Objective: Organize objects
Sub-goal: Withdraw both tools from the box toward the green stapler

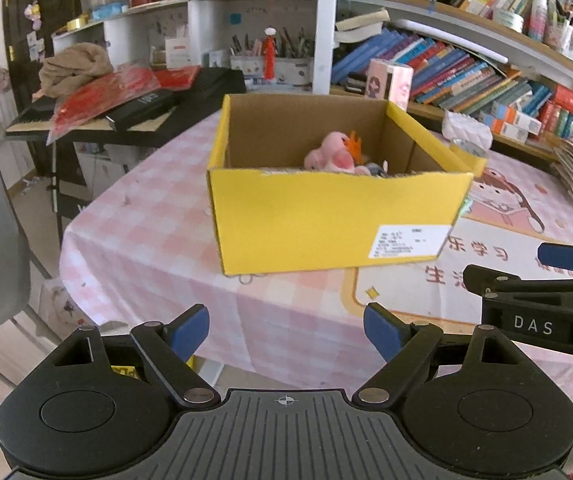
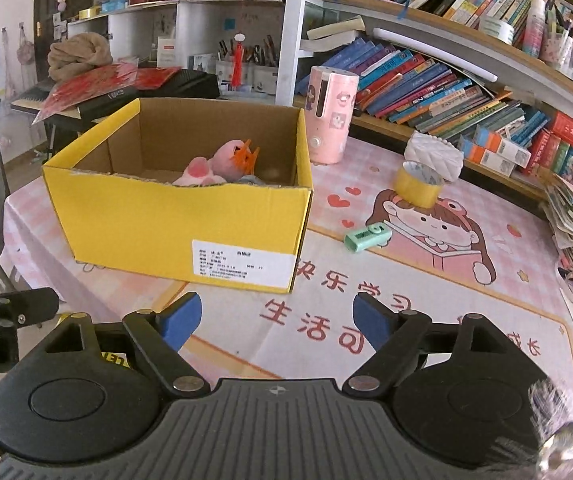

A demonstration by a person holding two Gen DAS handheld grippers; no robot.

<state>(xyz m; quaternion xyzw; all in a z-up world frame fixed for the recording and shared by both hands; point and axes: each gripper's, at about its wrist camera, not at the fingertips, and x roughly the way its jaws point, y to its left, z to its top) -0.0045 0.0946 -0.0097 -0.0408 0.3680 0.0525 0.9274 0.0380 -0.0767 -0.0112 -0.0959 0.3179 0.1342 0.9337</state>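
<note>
Well back from the yellow box, both grippers hang over the near edge of the table with nothing between their fingers. The left gripper has its blue-padded fingers spread wide apart, and the right gripper is spread just as wide. The box stands open on the pink checked tablecloth, a white label on its near wall, and a pink plush toy with an orange crest lies inside against the far side (something grey sits beside it, too hidden to name). To the right of the box, a small green device lies on the cloth, apart from the box wall. Farther back sits a roll of yellow tape, touching a white quilted pouch behind it. A tall pink cylinder stands upright just beyond the box's far right corner. Bookshelves run along the wall behind the table.
</note>
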